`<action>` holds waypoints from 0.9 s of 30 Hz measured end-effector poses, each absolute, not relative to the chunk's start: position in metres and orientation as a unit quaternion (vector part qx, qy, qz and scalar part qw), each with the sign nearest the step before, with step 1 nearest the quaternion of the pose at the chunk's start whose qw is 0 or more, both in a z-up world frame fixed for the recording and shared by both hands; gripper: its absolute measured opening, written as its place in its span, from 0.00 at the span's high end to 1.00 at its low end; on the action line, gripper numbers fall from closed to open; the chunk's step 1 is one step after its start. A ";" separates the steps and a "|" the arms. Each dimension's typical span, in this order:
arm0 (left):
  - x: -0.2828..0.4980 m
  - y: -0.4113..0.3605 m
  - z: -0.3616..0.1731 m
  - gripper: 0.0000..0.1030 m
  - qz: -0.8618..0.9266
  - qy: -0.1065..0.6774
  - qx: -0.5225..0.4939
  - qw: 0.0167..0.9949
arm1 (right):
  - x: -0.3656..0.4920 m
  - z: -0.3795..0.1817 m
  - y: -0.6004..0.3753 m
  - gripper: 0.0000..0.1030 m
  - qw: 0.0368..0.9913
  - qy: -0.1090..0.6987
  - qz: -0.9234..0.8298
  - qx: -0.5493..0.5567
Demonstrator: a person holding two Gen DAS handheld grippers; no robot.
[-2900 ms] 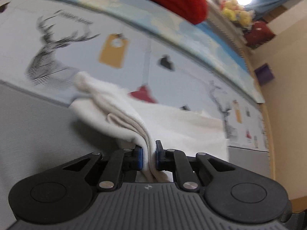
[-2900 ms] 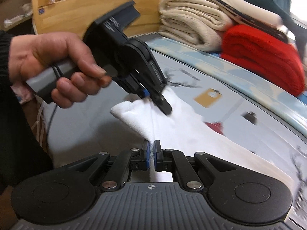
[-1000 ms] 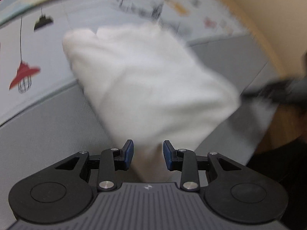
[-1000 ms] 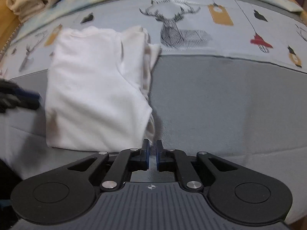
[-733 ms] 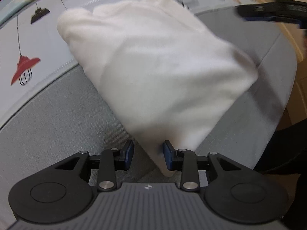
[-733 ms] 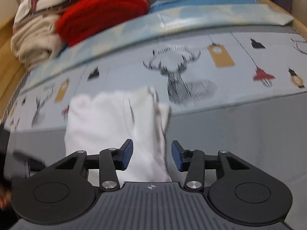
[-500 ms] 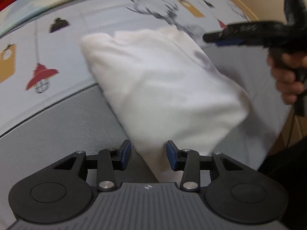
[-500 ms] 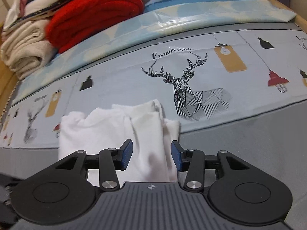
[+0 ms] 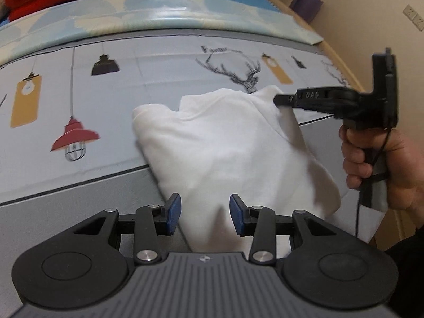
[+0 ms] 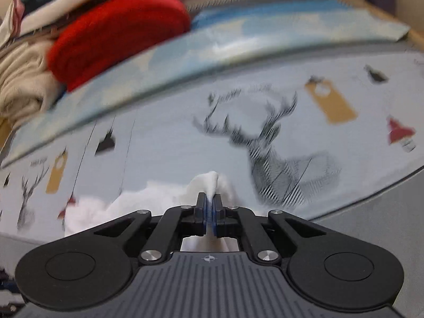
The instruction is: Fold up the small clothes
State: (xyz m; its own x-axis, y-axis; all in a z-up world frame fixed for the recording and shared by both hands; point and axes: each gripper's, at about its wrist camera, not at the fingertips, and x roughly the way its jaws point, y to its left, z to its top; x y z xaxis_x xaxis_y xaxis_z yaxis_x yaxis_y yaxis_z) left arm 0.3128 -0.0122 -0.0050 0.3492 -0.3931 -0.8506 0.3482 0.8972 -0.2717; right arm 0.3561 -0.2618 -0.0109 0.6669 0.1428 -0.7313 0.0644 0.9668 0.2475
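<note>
A white folded garment [image 9: 233,153] lies on the printed bed sheet [image 9: 159,66], straddling its grey band. My left gripper [image 9: 205,213] hovers over the garment's near edge, open, with cloth showing in the gap between its blue pads [image 9: 173,212] but not pinched. My right gripper [image 9: 278,100], held by a person's hand [image 9: 376,164], comes in from the right and is shut on the garment's far corner. In the right wrist view that gripper [image 10: 210,208] has a peak of white cloth [image 10: 209,181] squeezed between its pads.
A red folded blanket [image 10: 119,26] and beige towels [image 10: 21,87] are stacked at the far left of the bed. A deer print [image 10: 265,137] lies just beyond the garment. The bed's wooden edge [image 9: 341,61] and a wall run along the right.
My right gripper opened, moved to the garment's far corner and shut on it. My left gripper widened a little and rose back from the cloth.
</note>
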 end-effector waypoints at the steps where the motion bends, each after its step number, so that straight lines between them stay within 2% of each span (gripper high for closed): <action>1: 0.313 -0.015 -0.006 0.56 -0.231 0.522 -0.023 0.821 | 0.356 -0.012 -0.266 0.97 0.904 0.408 0.006 0.127; 6: 0.316 -0.031 -0.042 0.56 -0.213 0.563 0.022 0.798 | 0.353 -0.029 -0.279 0.93 0.885 0.448 -0.022 0.123; 9: 0.321 -0.028 -0.058 0.51 -0.180 0.591 0.027 0.786 | 0.343 -0.014 -0.268 0.77 0.905 0.422 -0.019 0.054; 11: 0.325 -0.024 -0.054 0.51 -0.172 0.586 0.011 0.791 | 0.333 -0.003 -0.265 0.67 0.914 0.403 0.009 0.036; 13: 0.328 -0.022 -0.045 0.50 -0.164 0.568 -0.005 0.807 | 0.326 0.002 -0.264 0.51 0.913 0.403 0.053 0.039; 14: 0.330 -0.019 -0.043 0.41 -0.157 0.564 -0.020 0.811 | 0.323 0.000 -0.265 0.47 0.907 0.413 0.068 0.041; 15: 0.333 -0.015 -0.043 0.26 -0.146 0.561 -0.037 0.814 | 0.322 -0.005 -0.267 0.41 0.900 0.428 0.075 0.043; 17: 0.338 -0.006 -0.046 0.17 -0.112 0.559 -0.070 0.819 | 0.319 -0.018 -0.272 0.40 0.882 0.463 0.072 0.049; 20: 0.347 0.008 -0.059 0.16 -0.072 0.572 -0.120 0.808 | 0.320 -0.040 -0.284 0.37 0.858 0.505 0.060 0.072; 22: 0.352 0.014 -0.068 0.16 -0.069 0.583 -0.161 0.794 | 0.318 -0.052 -0.289 0.32 0.847 0.523 0.053 0.083; 27: 0.357 0.013 -0.085 0.16 -0.087 0.597 -0.213 0.769 | 0.317 -0.069 -0.298 0.30 0.829 0.543 0.045 0.124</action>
